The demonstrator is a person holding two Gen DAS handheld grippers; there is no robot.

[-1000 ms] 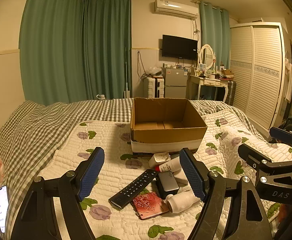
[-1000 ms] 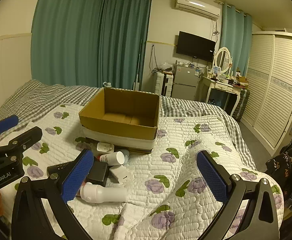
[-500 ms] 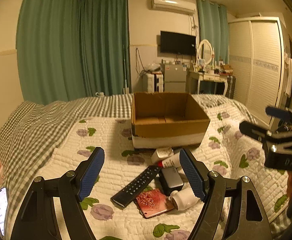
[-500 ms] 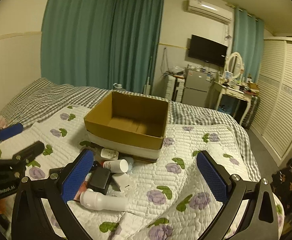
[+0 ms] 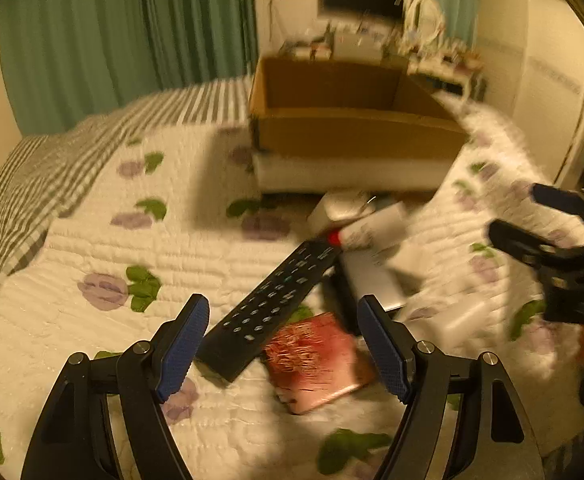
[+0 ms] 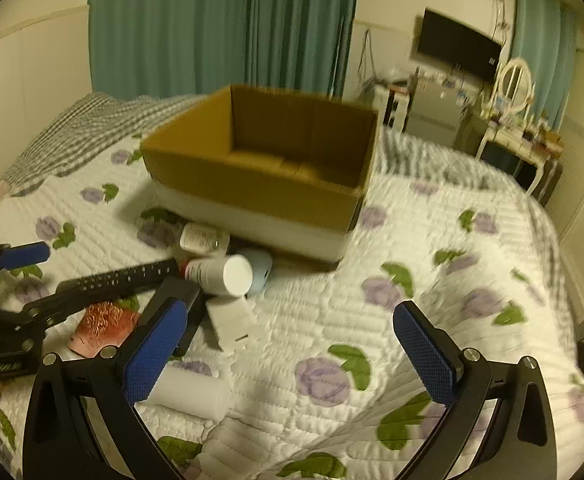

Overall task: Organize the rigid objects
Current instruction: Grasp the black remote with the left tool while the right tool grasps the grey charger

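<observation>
An open cardboard box (image 5: 356,128) (image 6: 259,176) sits on the quilted bed. In front of it lies a pile: a black remote (image 5: 275,300) (image 6: 119,278), a red-patterned phone (image 5: 316,360) (image 6: 103,322), a dark flat device (image 5: 372,280) (image 6: 179,300), a red-capped white bottle (image 5: 372,226) (image 6: 219,272), a small white jar (image 6: 201,238) and a white bottle lying down (image 6: 187,394). My left gripper (image 5: 281,350) hangs open just above the remote's near end and the phone. My right gripper (image 6: 287,354) is open over bare quilt, right of the pile.
The bed's quilt (image 6: 412,280) stretches right of the pile, with a grey checked blanket (image 5: 31,168) at the far left. Green curtains (image 6: 219,24), a TV (image 6: 458,46) and a dressing table (image 6: 520,136) stand behind. The right gripper's body (image 5: 564,252) shows at the left view's right edge.
Both grippers have dropped and moved forward toward the pile; the objects and the box loom larger. The left gripper now frames the remote and the phone. Both stay open.
</observation>
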